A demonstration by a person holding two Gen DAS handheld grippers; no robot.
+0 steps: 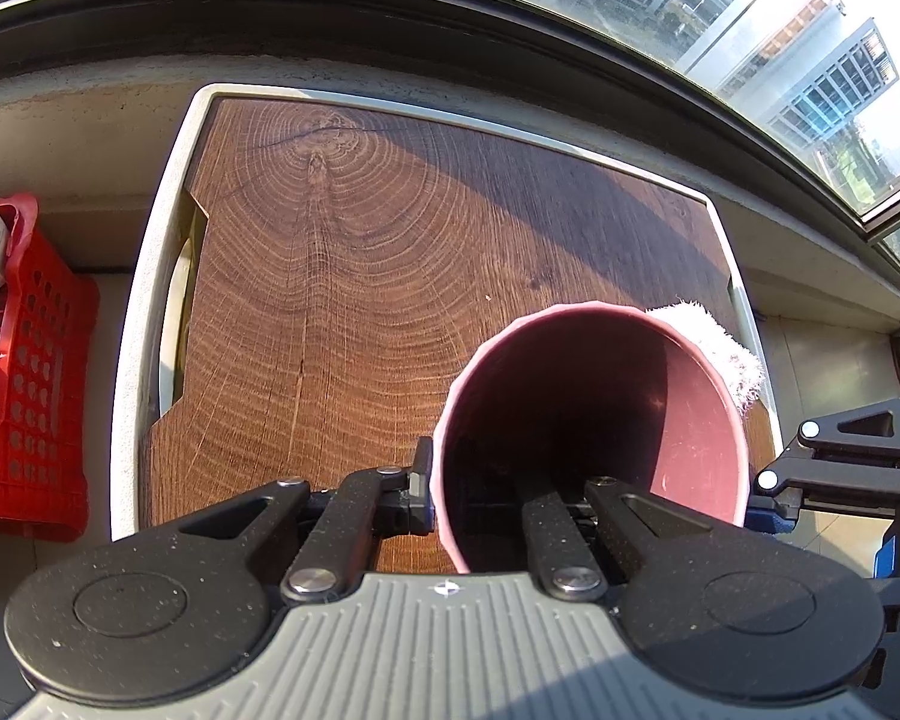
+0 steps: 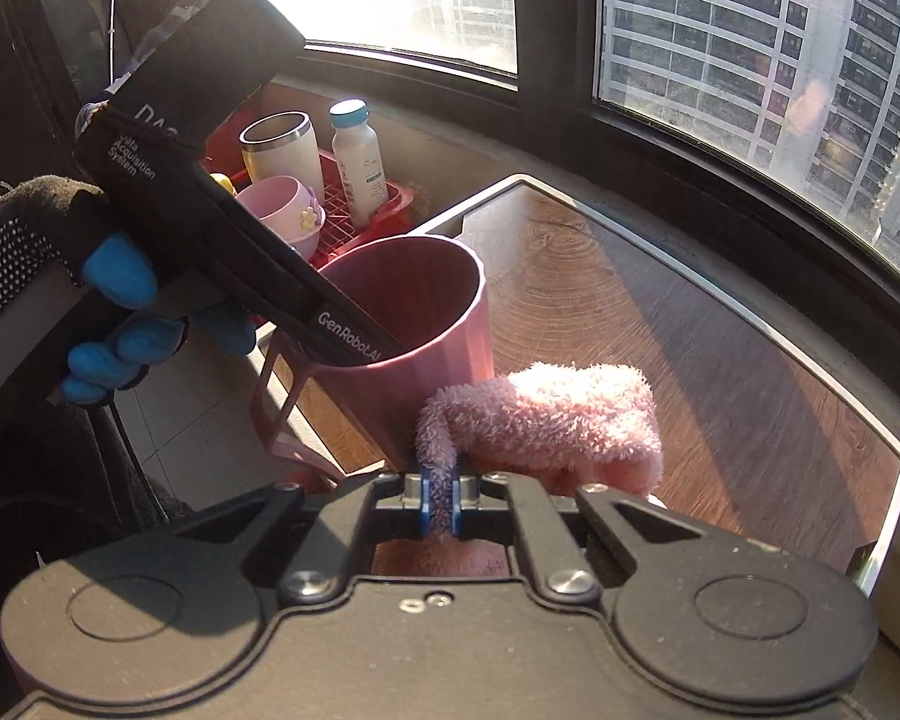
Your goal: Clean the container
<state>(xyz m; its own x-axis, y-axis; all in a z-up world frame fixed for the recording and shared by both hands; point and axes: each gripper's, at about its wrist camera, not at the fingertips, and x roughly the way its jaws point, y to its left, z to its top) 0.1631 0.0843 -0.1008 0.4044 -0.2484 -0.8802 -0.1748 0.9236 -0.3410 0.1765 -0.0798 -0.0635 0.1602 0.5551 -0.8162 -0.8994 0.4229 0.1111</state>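
A dusky pink cup (image 1: 594, 414) with a handle hangs tilted over the wooden tabletop (image 1: 342, 276), its mouth facing the left wrist camera. My left gripper (image 1: 447, 486) is shut on the cup's rim wall, one finger outside and one inside. In the right wrist view the same cup (image 2: 426, 306) is in the middle, with the left gripper (image 2: 378, 348) reaching into it from the upper left. My right gripper (image 2: 441, 501) is shut on a fluffy pink cloth (image 2: 564, 420), which bunches just right of the cup's base. The cloth (image 1: 726, 354) peeks out behind the cup's far rim.
A red basket (image 2: 390, 204) left of the table holds a steel-rimmed tumbler (image 2: 282, 150), a white bottle (image 2: 357, 162) and a small pink cup (image 2: 282, 210). The table has a raised white rim (image 1: 144, 276). A dark window frame (image 1: 510, 42) runs behind. A gloved hand (image 2: 36, 240) holds the left gripper.
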